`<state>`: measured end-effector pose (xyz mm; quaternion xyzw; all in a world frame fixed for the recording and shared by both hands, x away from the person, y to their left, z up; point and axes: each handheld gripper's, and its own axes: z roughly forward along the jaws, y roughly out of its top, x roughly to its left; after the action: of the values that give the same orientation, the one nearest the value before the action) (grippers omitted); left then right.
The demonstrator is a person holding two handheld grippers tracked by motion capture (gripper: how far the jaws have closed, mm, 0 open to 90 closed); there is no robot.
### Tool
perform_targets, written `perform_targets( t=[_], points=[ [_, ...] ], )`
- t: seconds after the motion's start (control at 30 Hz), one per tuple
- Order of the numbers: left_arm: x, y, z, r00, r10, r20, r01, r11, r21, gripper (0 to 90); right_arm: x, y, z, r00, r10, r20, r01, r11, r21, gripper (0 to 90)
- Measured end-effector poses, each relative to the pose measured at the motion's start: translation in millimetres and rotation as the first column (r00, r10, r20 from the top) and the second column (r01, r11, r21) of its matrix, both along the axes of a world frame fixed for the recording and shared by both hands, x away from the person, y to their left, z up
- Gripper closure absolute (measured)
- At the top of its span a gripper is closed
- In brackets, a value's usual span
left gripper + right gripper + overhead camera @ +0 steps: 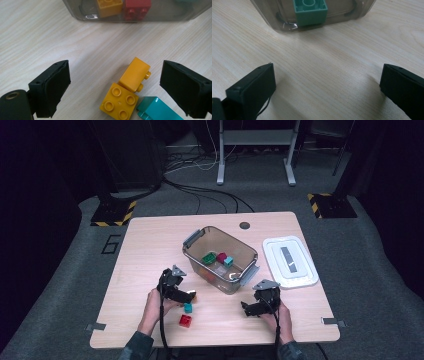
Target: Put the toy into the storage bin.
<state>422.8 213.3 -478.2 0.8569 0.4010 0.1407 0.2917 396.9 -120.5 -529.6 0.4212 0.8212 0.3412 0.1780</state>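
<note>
Two yellow studded plastic bricks (128,88) lay touching on the pale wooden table (62,45) between the spread jaws of the left gripper (115,86), a teal brick (156,110) beside them. Right gripper (328,87) gaped empty facing the clear plastic bin (220,257), white lid (290,261) beside it.

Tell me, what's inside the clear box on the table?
The clear box holds toy bricks: a green brick, a red brick, a teal brick and a yellow brick. Anything beneath them is covered.

Both black grippers carry grey three-cornered top plates, trailing black cables and padded jaws; the person's sleeves are dark.
</note>
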Motion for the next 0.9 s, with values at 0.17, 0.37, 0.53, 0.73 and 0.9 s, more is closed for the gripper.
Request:
perform_targets(
  t=[0.17,0.37,0.53,0.73,0.9],
  points=[
    [-0.3,-2.1,-1.4,0.9999,-0.014,-0.001,0.014,0.9999,0.007,14.5,0.1,-0.1,0.0,1.0,0.001,0.001,-0.001,1.0,-0.001,0.0],
    [-2.3,-8.0,-3.6,0.9977,-0.068,-0.005,0.068,0.9974,0.025,38.8,0.0,0.0,0.0,1.0,0.0,0.0,0.0,1.0,0.0,0.0],
    [-2.9,-11.8,-7.7,0.9962,-0.086,-0.015,0.086,0.9961,0.02,51.0,0.1,-0.2,0.0,1.0,0.002,0.001,-0.002,1.0,-0.001,0.0],
    [-2.6,-13.8,-11.5,0.9946,-0.1,-0.028,0.1,0.9948,0.016,64.5,0.4,-0.2,-0.2,1.0,0.004,0.006,-0.004,1.0,-0.001,0.0],
    [-2.6,-13.2,-11.2,0.9944,-0.102,-0.026,0.102,0.9947,0.005,67.0,0.0,0.0,0.0,1.0,0.0,0.0,0.0,1.0,0.0,0.0]
  ],
)
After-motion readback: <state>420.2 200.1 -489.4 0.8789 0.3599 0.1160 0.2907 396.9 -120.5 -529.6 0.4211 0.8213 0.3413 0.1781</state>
